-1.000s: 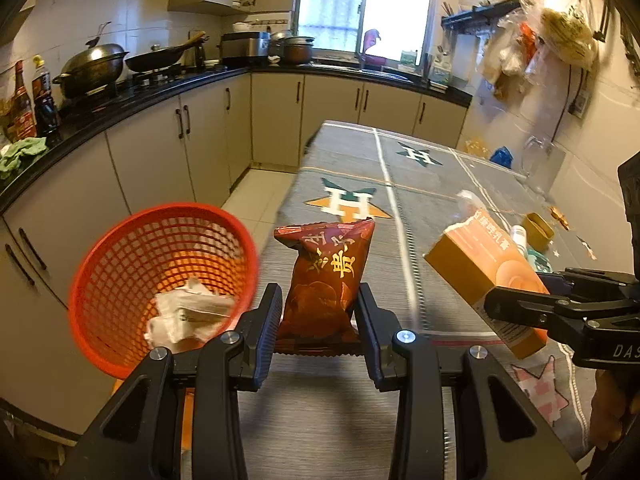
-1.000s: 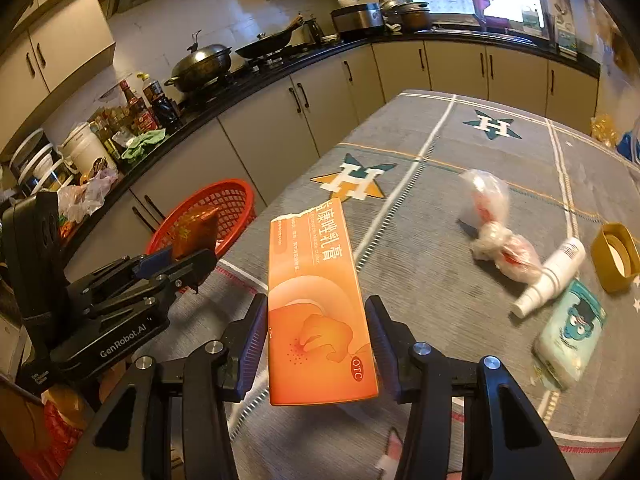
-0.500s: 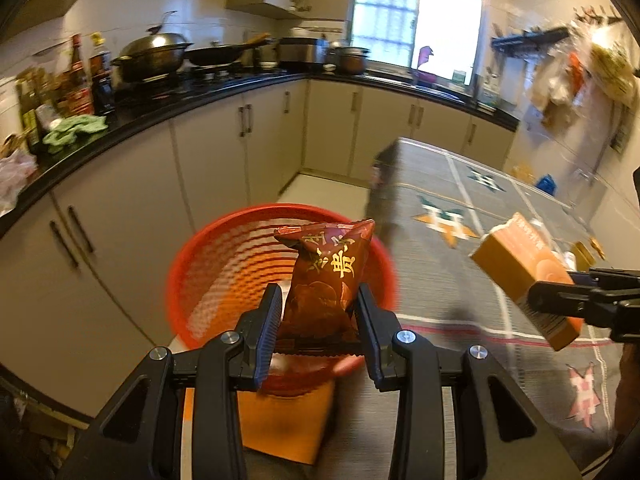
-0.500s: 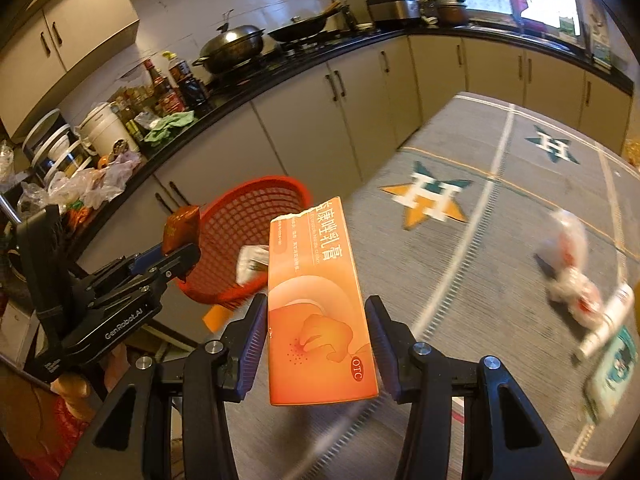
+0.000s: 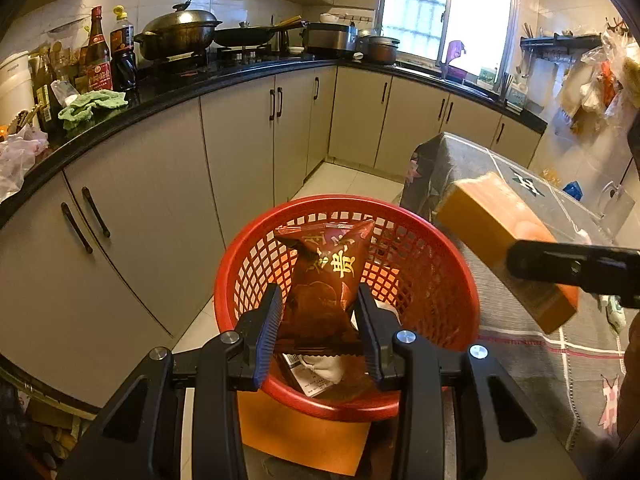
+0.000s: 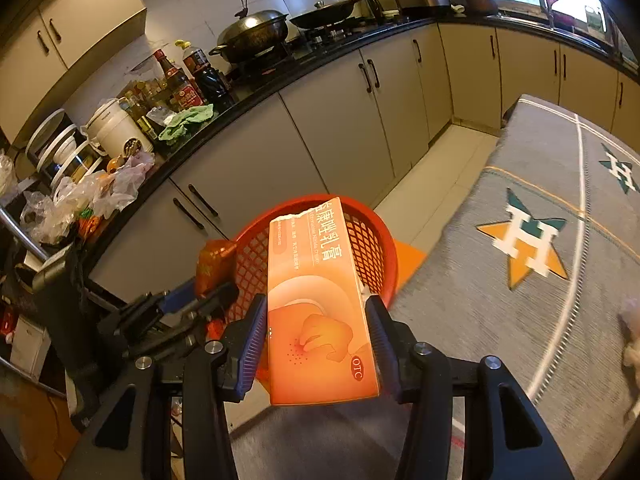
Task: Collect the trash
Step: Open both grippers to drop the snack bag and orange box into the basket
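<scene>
red basket [image 5: 436,280] beside table [image 5: 532,344], cabinets [image 5: 240,152] behind

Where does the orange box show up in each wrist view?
Left wrist: the orange box is at right, tilted, clamped by the right gripper, beside the red basket.
Right wrist: the box fills the centre, between the fingers, its far end over the basket.
Shared landmark: the wok on the stove.
</scene>
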A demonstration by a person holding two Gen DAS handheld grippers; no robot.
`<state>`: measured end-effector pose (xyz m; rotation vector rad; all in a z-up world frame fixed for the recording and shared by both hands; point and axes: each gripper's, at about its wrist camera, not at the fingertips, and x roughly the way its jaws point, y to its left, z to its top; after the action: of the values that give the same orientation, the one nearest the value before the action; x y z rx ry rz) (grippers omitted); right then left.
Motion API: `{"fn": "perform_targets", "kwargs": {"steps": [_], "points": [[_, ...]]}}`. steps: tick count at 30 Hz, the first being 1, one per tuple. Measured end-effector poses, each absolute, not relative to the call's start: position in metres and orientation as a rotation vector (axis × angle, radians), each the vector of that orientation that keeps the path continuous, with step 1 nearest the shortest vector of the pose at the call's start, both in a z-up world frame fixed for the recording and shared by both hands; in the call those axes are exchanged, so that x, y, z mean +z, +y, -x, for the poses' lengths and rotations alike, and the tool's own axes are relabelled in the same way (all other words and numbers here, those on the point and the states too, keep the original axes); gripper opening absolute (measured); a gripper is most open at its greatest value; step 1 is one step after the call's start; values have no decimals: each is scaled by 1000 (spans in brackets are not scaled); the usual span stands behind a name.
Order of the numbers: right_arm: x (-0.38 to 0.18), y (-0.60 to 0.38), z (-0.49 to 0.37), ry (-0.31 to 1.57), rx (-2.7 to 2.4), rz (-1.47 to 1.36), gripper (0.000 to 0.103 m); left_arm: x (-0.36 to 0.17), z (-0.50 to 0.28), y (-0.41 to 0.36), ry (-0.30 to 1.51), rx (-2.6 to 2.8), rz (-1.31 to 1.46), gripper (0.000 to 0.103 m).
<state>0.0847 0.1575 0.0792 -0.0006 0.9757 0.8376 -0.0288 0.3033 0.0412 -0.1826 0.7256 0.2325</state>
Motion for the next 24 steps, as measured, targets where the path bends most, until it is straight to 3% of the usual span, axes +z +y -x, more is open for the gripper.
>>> {"fn": "perform_targets", "kwargs": {"steps": [20,24], "points": [[61,184,-113,1026,825,-20,55,26,12,309,757,246,165,36],[67,175,-109,1015,826,-37,55,29,14,306,749,252,161,43]]}}
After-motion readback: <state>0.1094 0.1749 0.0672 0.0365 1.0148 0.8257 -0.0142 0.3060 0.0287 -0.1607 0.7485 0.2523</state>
